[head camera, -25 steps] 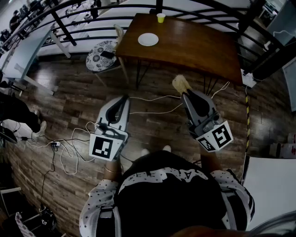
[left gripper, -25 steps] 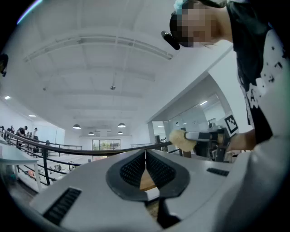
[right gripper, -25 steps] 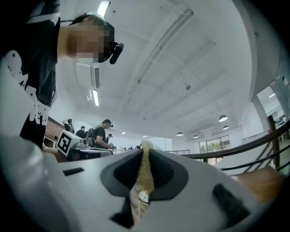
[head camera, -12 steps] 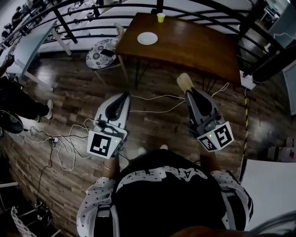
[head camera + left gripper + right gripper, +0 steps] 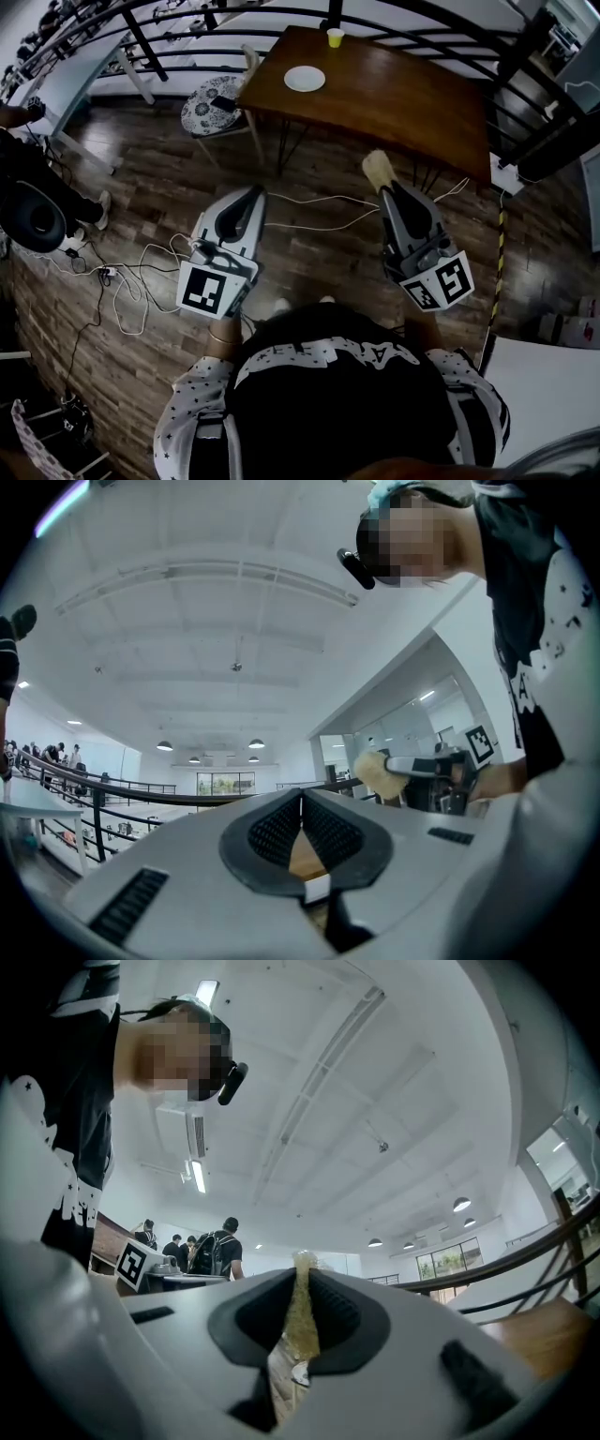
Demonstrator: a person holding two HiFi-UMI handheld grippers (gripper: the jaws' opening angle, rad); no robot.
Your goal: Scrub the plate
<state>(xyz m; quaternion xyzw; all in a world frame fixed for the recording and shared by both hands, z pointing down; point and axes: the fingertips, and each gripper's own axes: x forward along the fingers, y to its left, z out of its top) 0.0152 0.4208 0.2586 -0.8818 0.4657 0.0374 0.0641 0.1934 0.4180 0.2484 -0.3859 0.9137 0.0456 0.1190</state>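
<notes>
Step in hand, as I read it: approach. No scrubbing yet.

- Round white plate (image 5: 305, 79) sits on the dark brown wooden table (image 5: 403, 94), toward its far-left part, near a small yellow cup (image 5: 335, 37). Both grippers are well apart from it, held over the wood-plank floor (image 5: 141, 187) in front of the person.
- Right gripper (image 5: 302, 1283): jaws pinched onto a tan-yellow fibrous scrub sponge (image 5: 377, 169). The sponge fills the gap and sticks out past the tips, pointing toward the table.
- Left gripper (image 5: 302, 803): jaws pressed together with the pads meeting along the seam and nothing between them.

Next move, my call:
- Close the distance to the table first. White cables (image 5: 319, 199) lie across the floor between the person and the table, so there's a trip risk.
- The left jaws need to part before they can steady the plate by its rim; otherwise it will likely slide on the wood under the scrub.
- Then bring the sponge down flat on the plate face.
</notes>
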